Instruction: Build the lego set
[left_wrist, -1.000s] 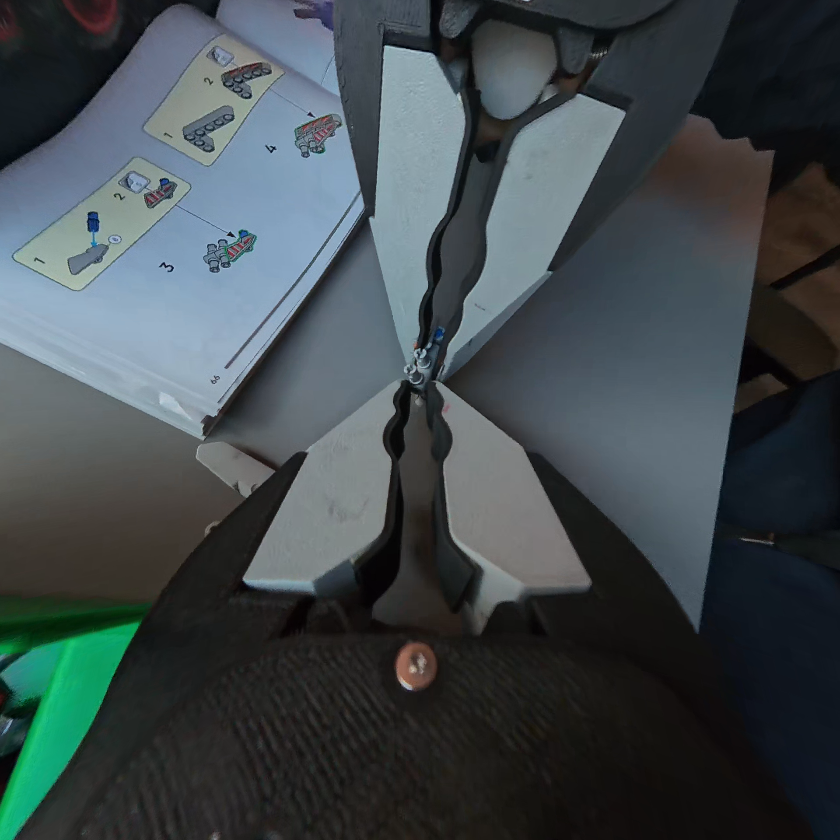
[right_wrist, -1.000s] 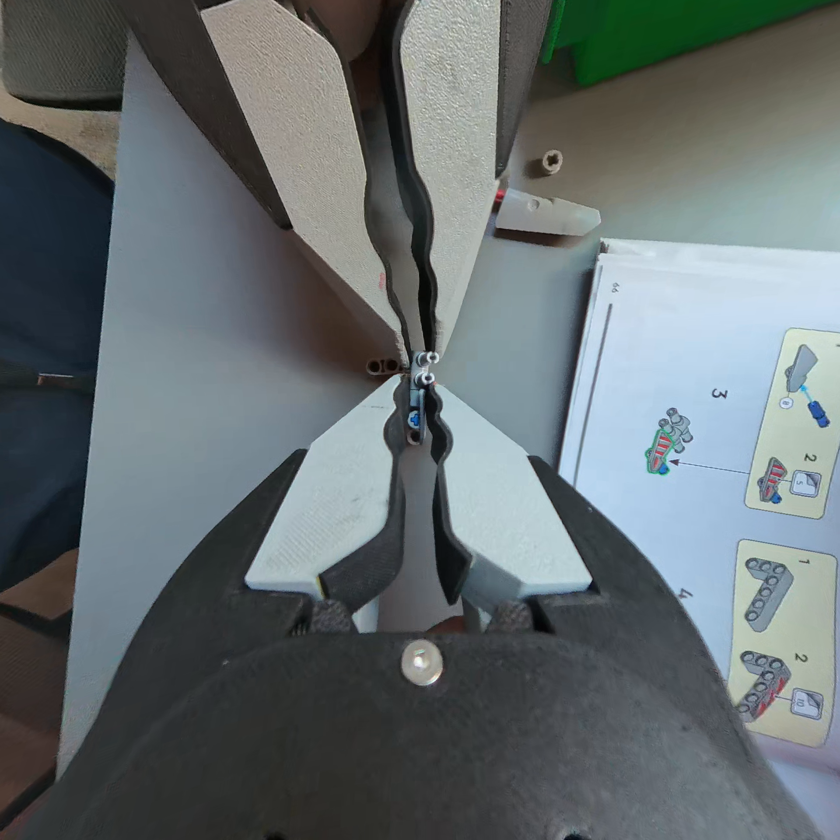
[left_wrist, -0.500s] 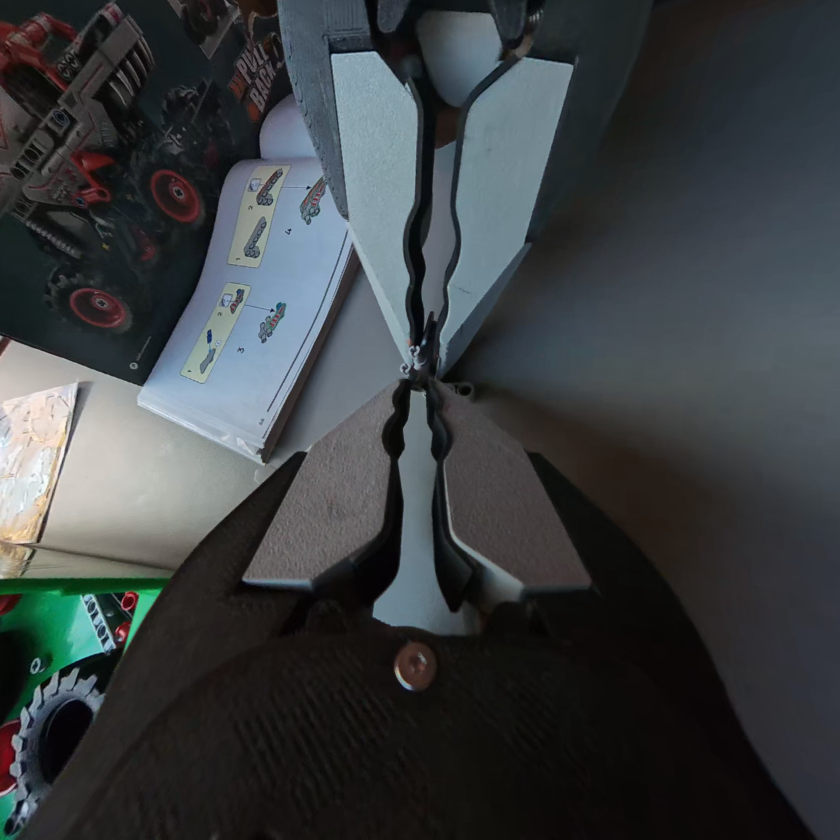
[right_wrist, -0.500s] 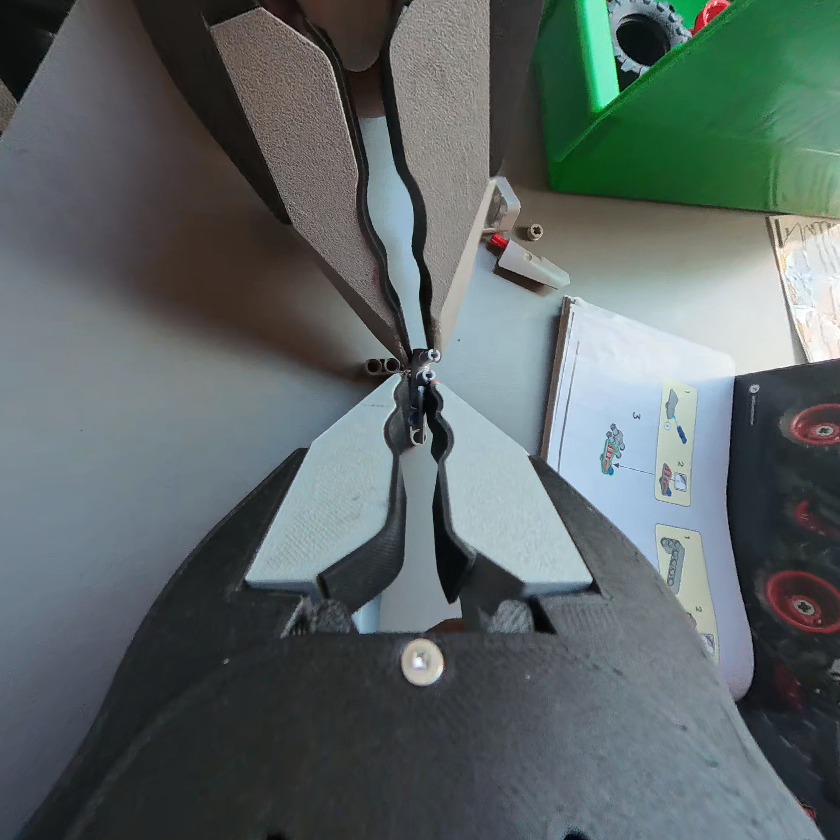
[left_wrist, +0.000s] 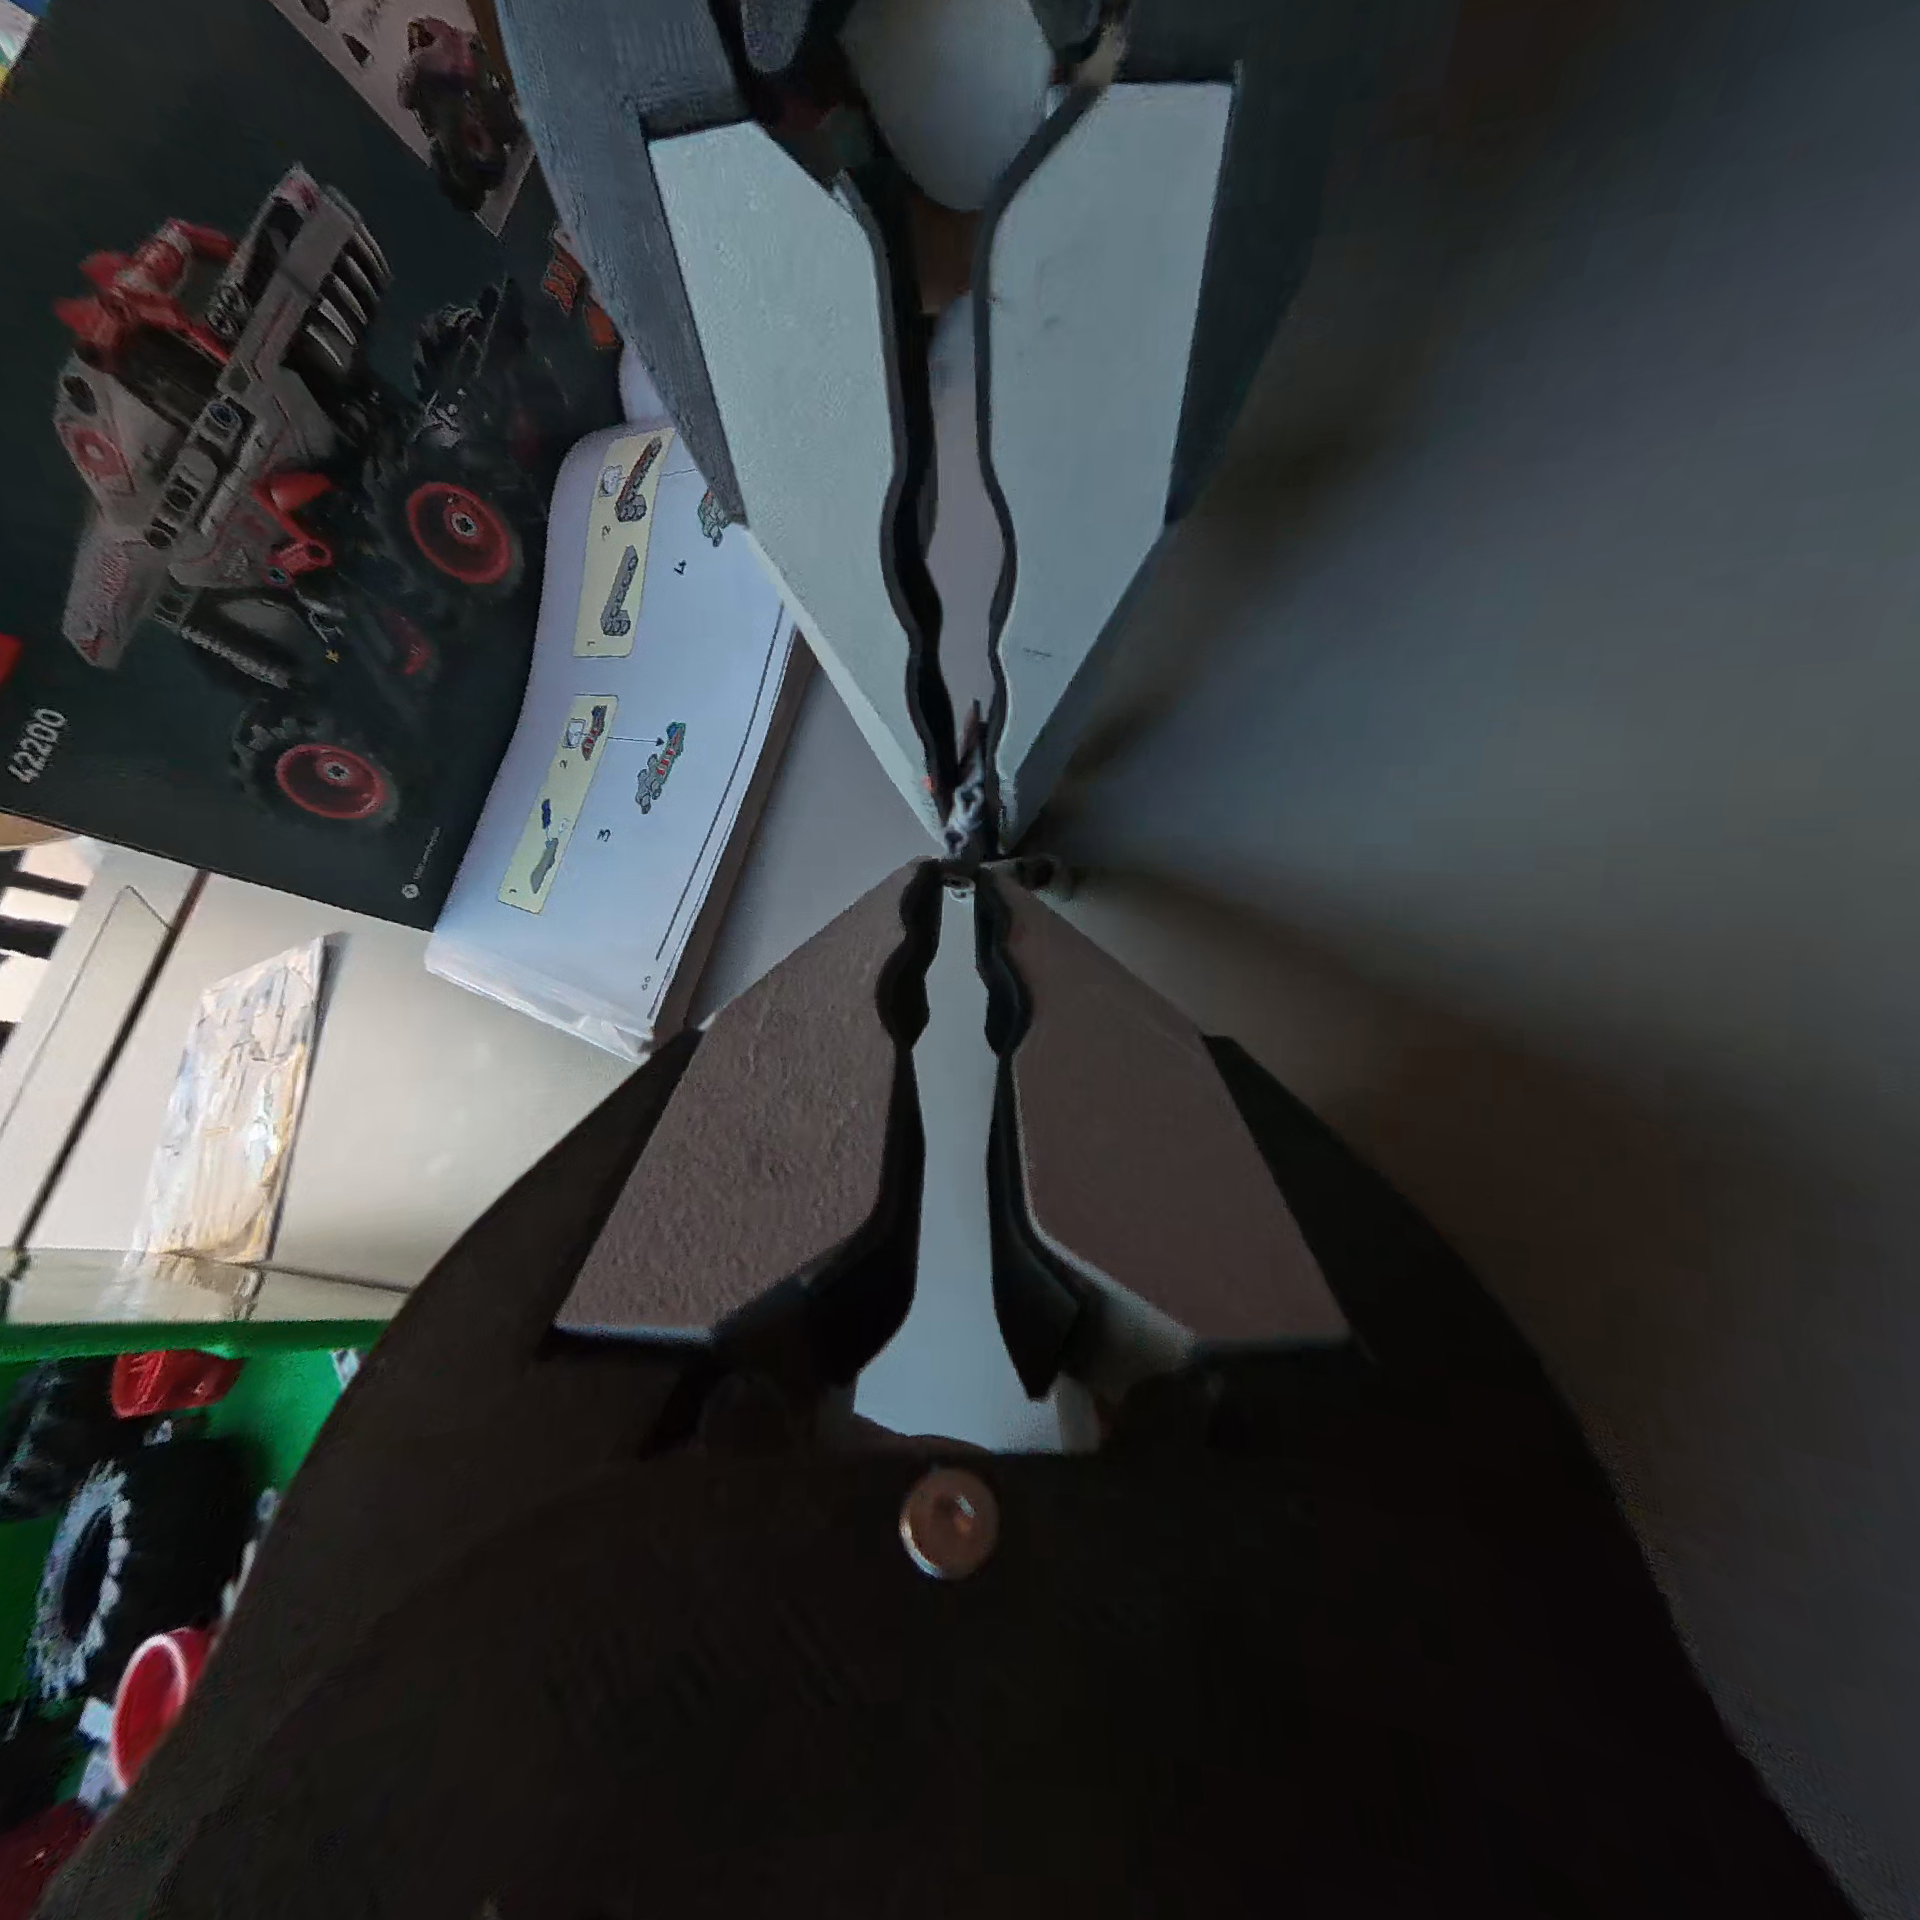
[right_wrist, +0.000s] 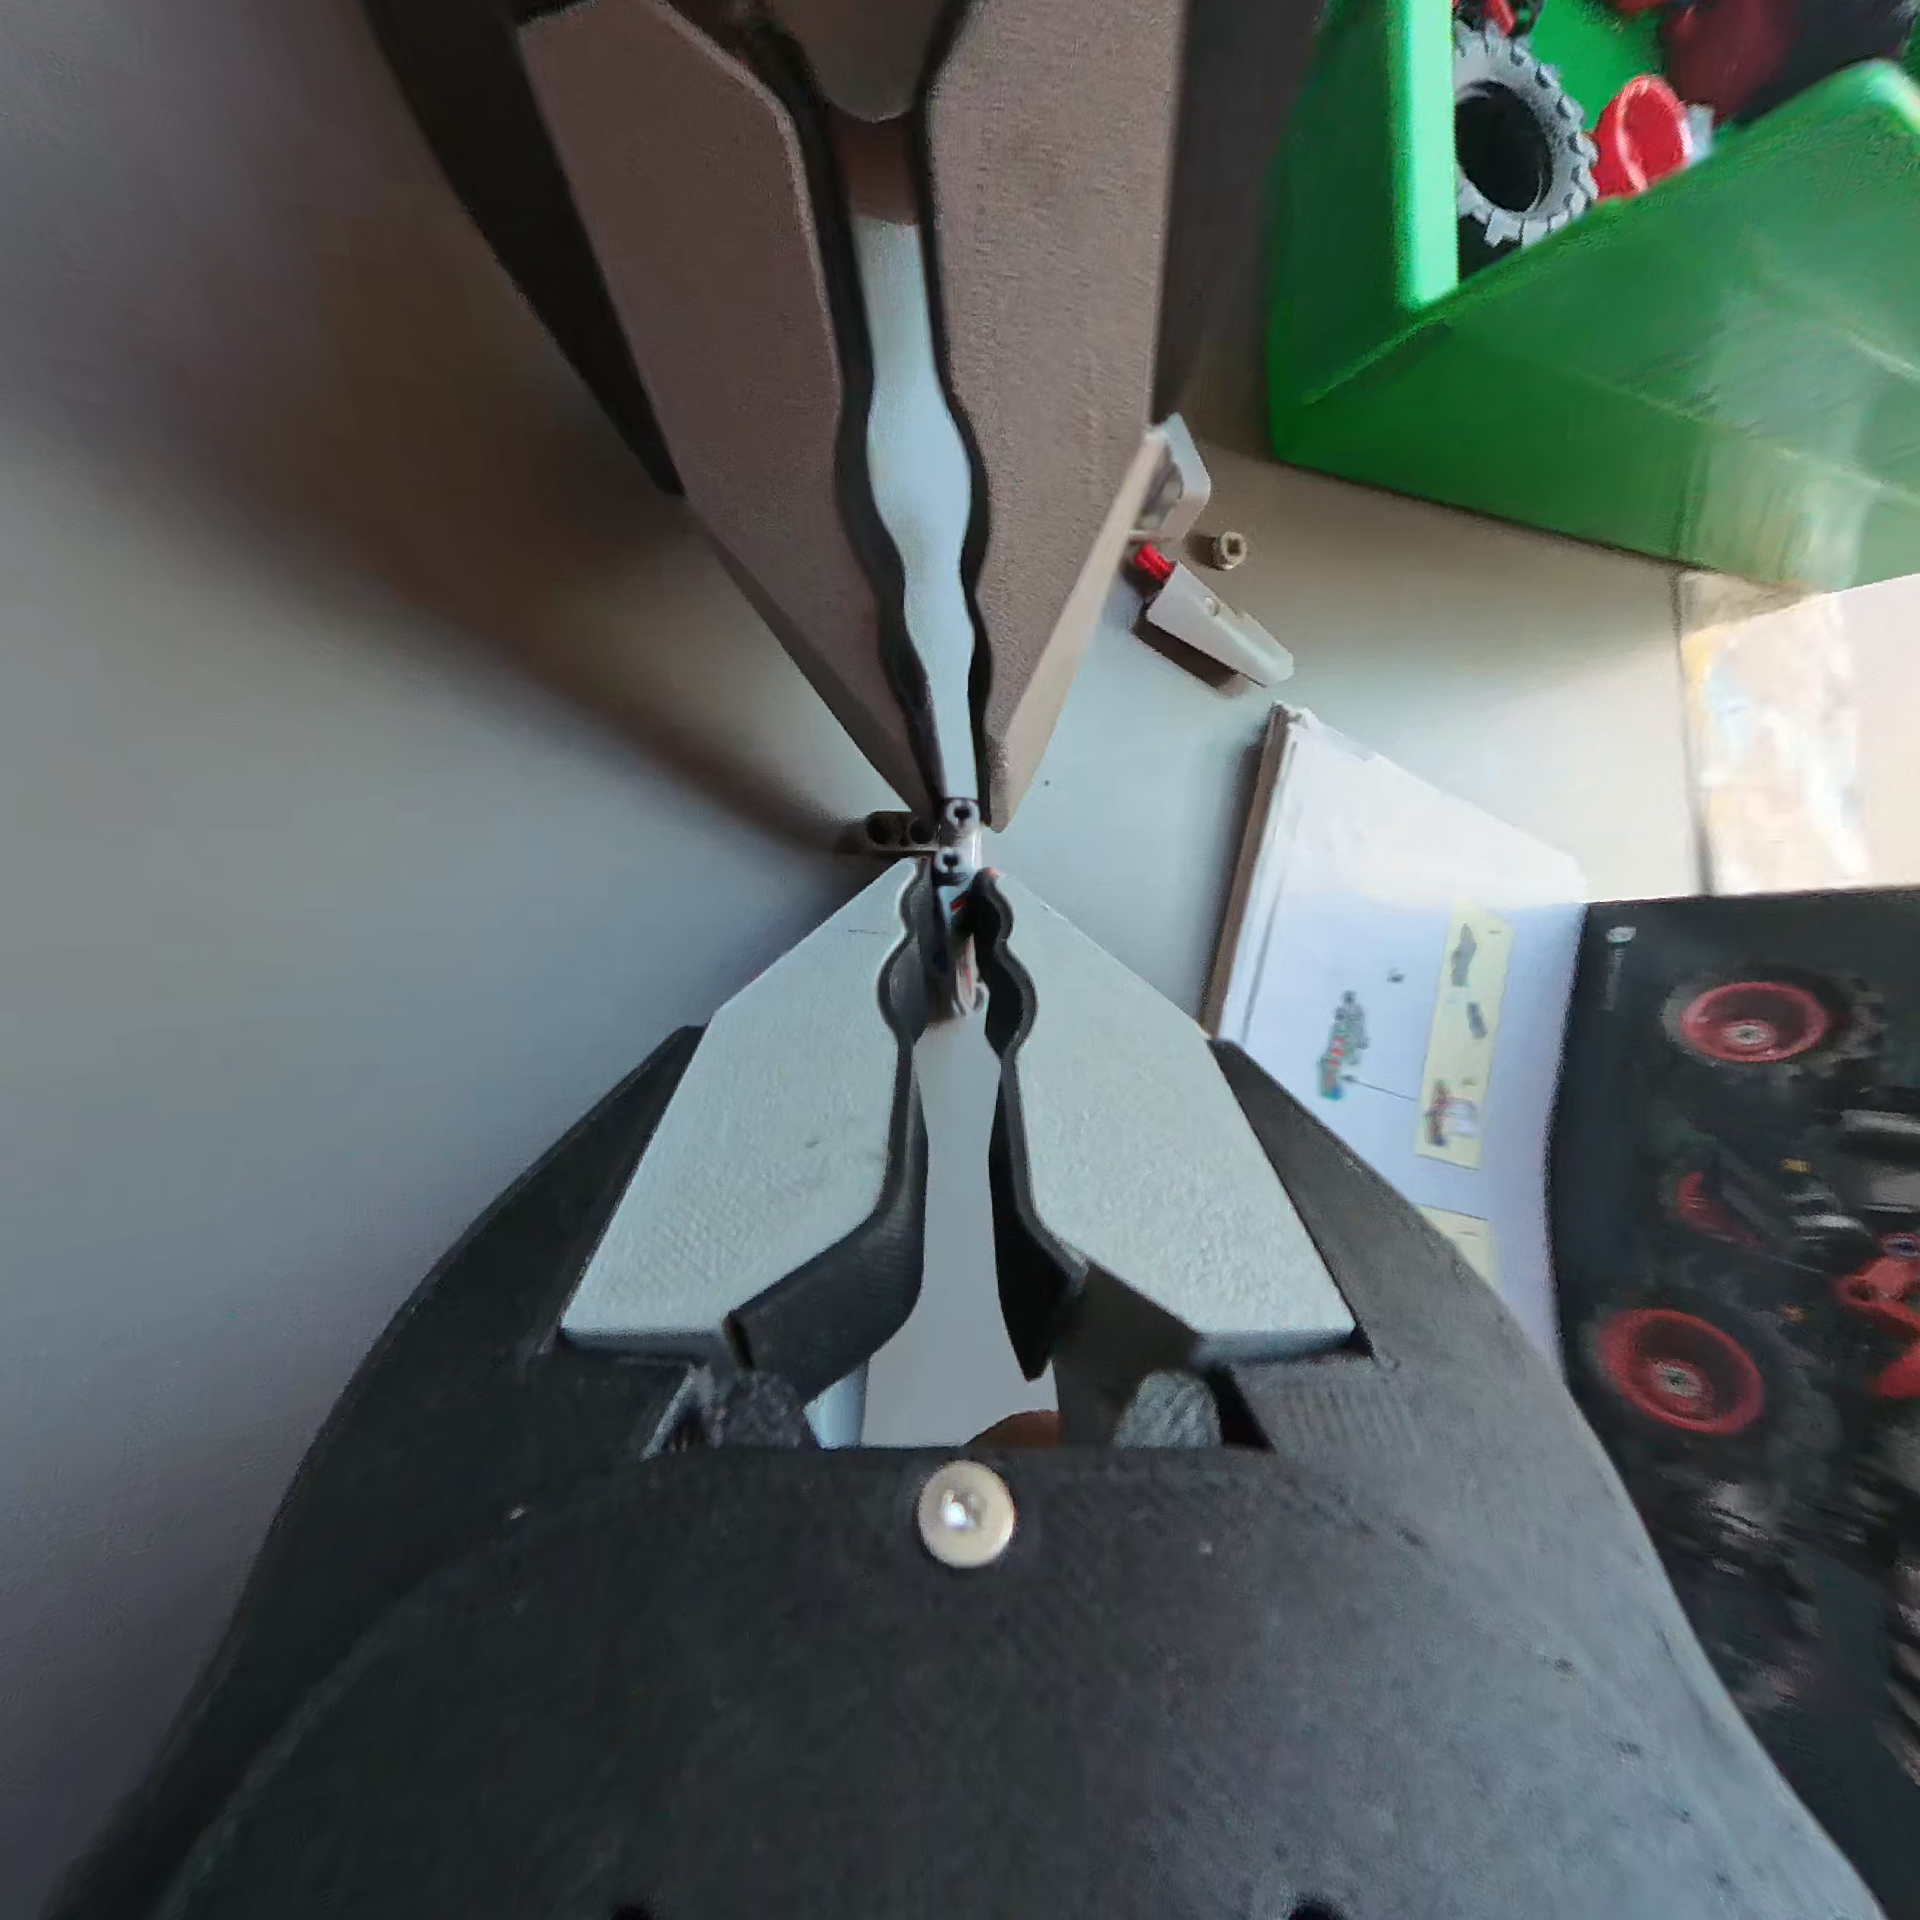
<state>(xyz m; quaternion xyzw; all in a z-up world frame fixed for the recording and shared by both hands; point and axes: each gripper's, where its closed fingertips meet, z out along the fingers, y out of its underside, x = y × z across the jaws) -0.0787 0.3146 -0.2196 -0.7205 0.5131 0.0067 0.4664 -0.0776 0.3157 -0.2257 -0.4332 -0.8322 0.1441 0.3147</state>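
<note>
Both tools meet tip to tip above the surface (right_wrist: 312, 727). Right tool (right_wrist: 961, 914) is clamped on a small lego sub-assembly (right_wrist: 958, 935), grey piece with red-striped part and light pin ends sticking out. Left tool (left_wrist: 961, 878) pinches the pin end (left_wrist: 958, 883) of the same assembly, jaws nearly closed on it. Judged progress: early. One tiny sub-assembly in hand, open instruction booklet (left_wrist: 623, 748) showing small-part steps. Loose grey pieces (right_wrist: 1205, 623) lie on the surface, tyres and red hubs sit unused in green bin (right_wrist: 1662, 416). Most of the set left.
</note>
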